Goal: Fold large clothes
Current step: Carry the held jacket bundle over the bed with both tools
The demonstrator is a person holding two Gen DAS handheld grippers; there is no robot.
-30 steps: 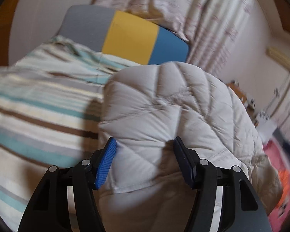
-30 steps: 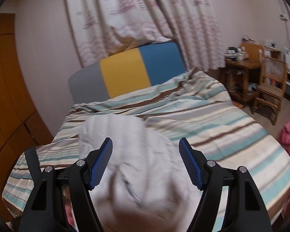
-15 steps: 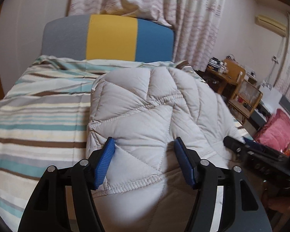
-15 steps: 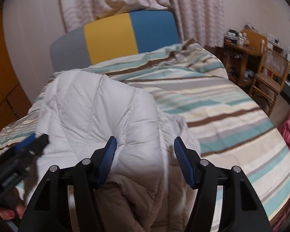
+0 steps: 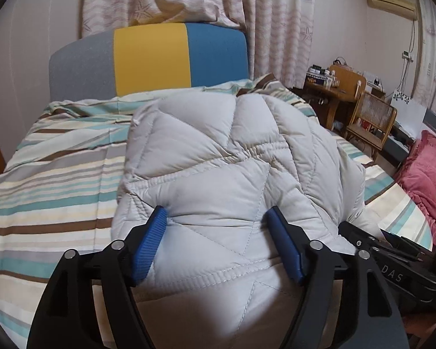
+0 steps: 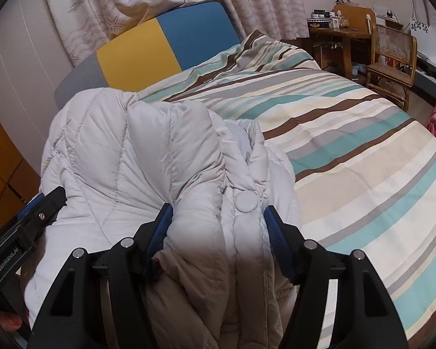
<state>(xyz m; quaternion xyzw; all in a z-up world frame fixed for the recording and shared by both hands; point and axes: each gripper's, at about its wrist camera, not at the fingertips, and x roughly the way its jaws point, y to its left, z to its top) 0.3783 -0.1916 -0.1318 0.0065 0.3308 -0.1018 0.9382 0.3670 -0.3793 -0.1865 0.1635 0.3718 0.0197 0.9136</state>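
Now I hold the quilted jacket [image 5: 232, 157] up over the near end of the bed [image 5: 52, 180], one gripper on each side of it. My left gripper [image 5: 216, 241] has its fingers partly spread with the padded hem bulging between them; the blue pads press into the fabric, so I judge it gripped. My right gripper [image 6: 216, 232] clamps the bunched front placket, the white snap button [image 6: 247, 202] sitting just inside the finger at 3 o'clock. From the right wrist view the left tool shows at 9 o'clock, pinching the same garment.

I judge this to be the carrying part of a fold: the jacket is doubled over and hanging, not yet laid flat. Next it calls for lowering both sides together toward 12 o'clock onto the striped duvet [image 6: 348, 145], keeping edges level so the puffy layers don't slide.

Beyond, a headboard [image 5: 151, 58] in grey, yellow and blue stands before curtains [image 5: 276, 23]; a wooden desk [image 5: 331, 93] and cane chair [image 5: 372, 119] sit at 2 o'clock.
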